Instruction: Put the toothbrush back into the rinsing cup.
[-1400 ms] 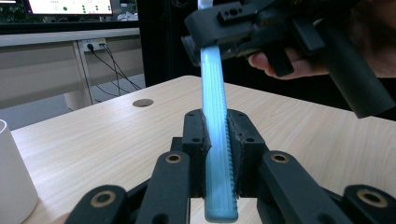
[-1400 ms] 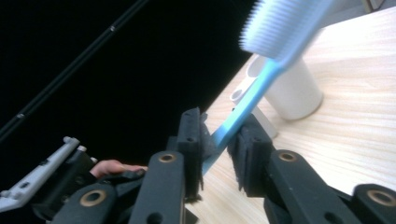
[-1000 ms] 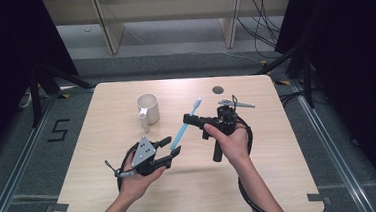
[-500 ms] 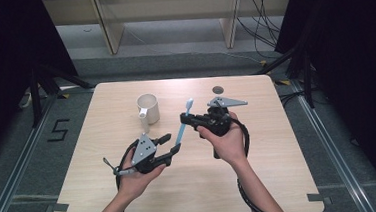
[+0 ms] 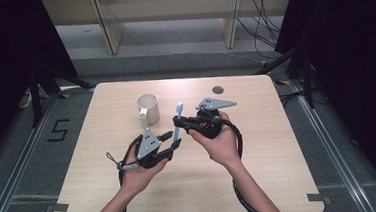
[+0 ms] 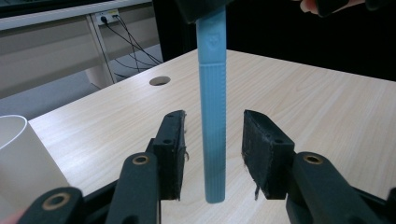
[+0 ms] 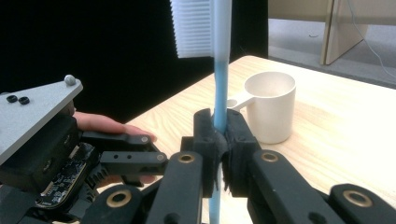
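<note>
Pale wood-grain table (image 5: 260, 171), dark curtains either side, shelving legs behind. I've got a blue toothbrush (image 5: 177, 123) mid-air over the table's middle, upright, bristle head on top. My right gripper (image 5: 183, 122) is clamped tight on the neck just under the head; right gripper view shows both pads (image 7: 205, 135) squeezing the thin stem. My left gripper (image 5: 172, 140) sits below with the ribbed handle end (image 6: 212, 140) between its jaws; they have just been closing but both pads stand clear of the plastic, so no grip there yet.

Handling guess: light, stiff moulded plastic, slim, a bit slick where smooth. The ribbed lower handle is the better hold, flat faces to the pads. Bristles soft, avoid pinching them. It could pivot in a single-point grip, so I want the left one seated before the right lets go.

White mug (image 5: 148, 109) stands just beyond on the left, near but apart. Cable hole (image 5: 218, 90) sits farther back. Plenty of bare table in front and to the right; edges are well away.
</note>
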Demonstrator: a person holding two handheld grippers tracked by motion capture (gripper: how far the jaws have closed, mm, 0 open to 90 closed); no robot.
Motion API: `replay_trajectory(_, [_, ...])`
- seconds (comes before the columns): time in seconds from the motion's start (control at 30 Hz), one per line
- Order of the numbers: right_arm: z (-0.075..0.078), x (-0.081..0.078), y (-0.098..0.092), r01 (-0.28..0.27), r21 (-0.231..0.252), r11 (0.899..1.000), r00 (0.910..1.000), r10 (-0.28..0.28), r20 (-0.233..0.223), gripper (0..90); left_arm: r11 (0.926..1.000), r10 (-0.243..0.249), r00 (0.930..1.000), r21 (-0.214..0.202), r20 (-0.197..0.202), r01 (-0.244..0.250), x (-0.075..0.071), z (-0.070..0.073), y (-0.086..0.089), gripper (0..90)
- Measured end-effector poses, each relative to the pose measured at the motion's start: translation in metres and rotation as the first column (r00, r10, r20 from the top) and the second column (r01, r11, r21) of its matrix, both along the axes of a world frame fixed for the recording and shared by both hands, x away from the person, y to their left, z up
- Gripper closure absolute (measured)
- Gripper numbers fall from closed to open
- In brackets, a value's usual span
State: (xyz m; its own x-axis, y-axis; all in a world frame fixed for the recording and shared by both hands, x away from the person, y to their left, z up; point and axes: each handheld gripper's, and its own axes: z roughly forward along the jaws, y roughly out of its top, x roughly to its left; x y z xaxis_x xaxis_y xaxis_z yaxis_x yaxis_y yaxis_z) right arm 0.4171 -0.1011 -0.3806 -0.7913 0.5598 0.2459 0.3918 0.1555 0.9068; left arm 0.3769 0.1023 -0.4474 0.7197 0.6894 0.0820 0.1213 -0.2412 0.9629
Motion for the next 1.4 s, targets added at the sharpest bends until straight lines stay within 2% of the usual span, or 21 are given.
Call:
replay_trajectory(0.07, [0.0, 0.0, 0.002, -0.001, -0.012, 1.0, 1.0, 0.001, 0.01, 85.9, 1.0, 0.002, 1.0, -0.003, -0.001, -0.002, 0.0, 0.001, -0.001, 60.7])
replay_trajectory(0.1, [0.0, -0.001, 0.003, -0.004, -0.011, 1.0, 1.0, 0.004, -0.003, 85.9, 1.0, 0.004, 1.0, -0.002, -0.001, -0.004, 0.001, 0.001, -0.001, 61.8])
replay_trajectory(0.17, [0.0, -0.001, 0.005, 0.001, -0.026, 1.0, 0.9999, 0.0, 0.016, 85.9, 0.9999, 0.012, 0.9999, -0.005, 0.003, -0.012, 0.001, 0.001, 0.0, 64.3])
replay_trajectory(0.2, [0.0, -0.002, 0.005, -0.005, -0.021, 1.0, 1.0, 0.005, -0.005, 85.9, 0.9999, 0.014, 0.9999, -0.004, 0.003, -0.014, 0.002, 0.001, 0.0, 65.2])
replay_trajectory(0.27, [-0.001, -0.001, 0.006, -0.009, -0.028, 1.0, 1.0, 0.009, 0.0, 85.9, 0.9998, 0.012, 0.9999, -0.017, 0.008, -0.011, 0.002, 0.001, 0.0, 66.5])
replay_trajectory(0.37, [0.0, -0.002, 0.007, -0.004, -0.043, 0.999, 0.9999, 0.005, 0.012, 85.8, 0.9998, 0.014, 0.9999, -0.011, 0.007, -0.014, 0.002, 0.002, 0.001, 67.7])
replay_trajectory(0.6, [0.0, -0.001, 0.008, -0.006, -0.031, 0.999, 1.0, 0.007, 0.004, 85.9, 0.9998, 0.016, 0.9998, -0.014, 0.01, -0.016, 0.002, 0.003, 0.002, 70.4])
replay_trajectory(0.67, [0.0, -0.001, 0.008, -0.006, -0.037, 0.999, 1.0, 0.006, 0.007, 85.9, 0.9997, 0.011, 0.9999, -0.021, -0.006, -0.012, 0.001, 0.002, 0.001, 71.1])
replay_trajectory(0.7, [0.0, -0.001, 0.008, -0.005, -0.038, 0.999, 0.9999, 0.005, 0.009, 85.9, 0.9998, 0.014, 0.9999, -0.015, 0.009, -0.014, 0.002, 0.003, 0.001, 71.9])
replay_trajectory(0.77, [0.0, -0.002, 0.008, -0.009, -0.03, 1.0, 1.0, 0.009, 0.0, 85.9, 0.9997, 0.017, 0.9998, -0.017, 0.011, -0.016, 0.002, 0.002, 0.001, 74.0])
replay_trajectory(0.9, [-0.001, -0.002, 0.01, -0.014, -0.036, 0.999, 0.9998, 0.015, 0.015, 85.7, 0.9995, 0.017, 0.9999, -0.027, 0.004, -0.016, 0.002, 0.002, 0.001, 77.7])
replay_trajectory(1.0, [0.0, -0.003, 0.01, -0.021, -0.037, 0.999, 0.9997, 0.022, 0.009, 84.4, 0.9994, 0.017, 0.9996, -0.031, 0.02, -0.017, 0.002, 0.002, 0.003, 78.6])
replay_trajectory(1.07, [0.0, -0.003, 0.012, -0.033, -0.033, 0.999, 0.9994, 0.033, -0.005, 75.7, 0.999, 0.012, 0.9997, -0.044, 0.019, -0.012, 0.001, 0.003, 0.003, 78.8])
replay_trajectory(1.2, [-0.001, -0.004, 0.015, -0.025, -0.02, 0.999, 0.9995, 0.025, 0.02, 60.0, 0.998, 0.017, 0.9995, -0.061, 0.026, -0.016, 0.001, 0.005, 0.005, 79.0])
replay_trajectory(1.23, [-0.001, -0.004, 0.016, -0.018, -0.013, 1.0, 0.9993, 0.018, 0.033, 53.4, 0.9973, 0.023, 0.9995, -0.07, 0.024, -0.021, 0.001, 0.005, 0.007, 79.0])
replay_trajectory(1.3, [-0.001, -0.005, 0.014, -0.009, -0.004, 1.0, 0.9983, 0.01, 0.058, 45.6, 0.9958, 0.039, 0.9991, -0.083, 0.018, -0.038, 0.004, 0.005, 0.011, 79.0])
replay_trajectory(1.4, [0.0, -0.007, 0.007, -0.021, 0.012, 1.0, 0.9951, 0.02, 0.097, 40.0, 0.9941, 0.064, 0.9979, -0.089, 0.01, -0.063, 0.008, 0.003, 0.019, 79.0])
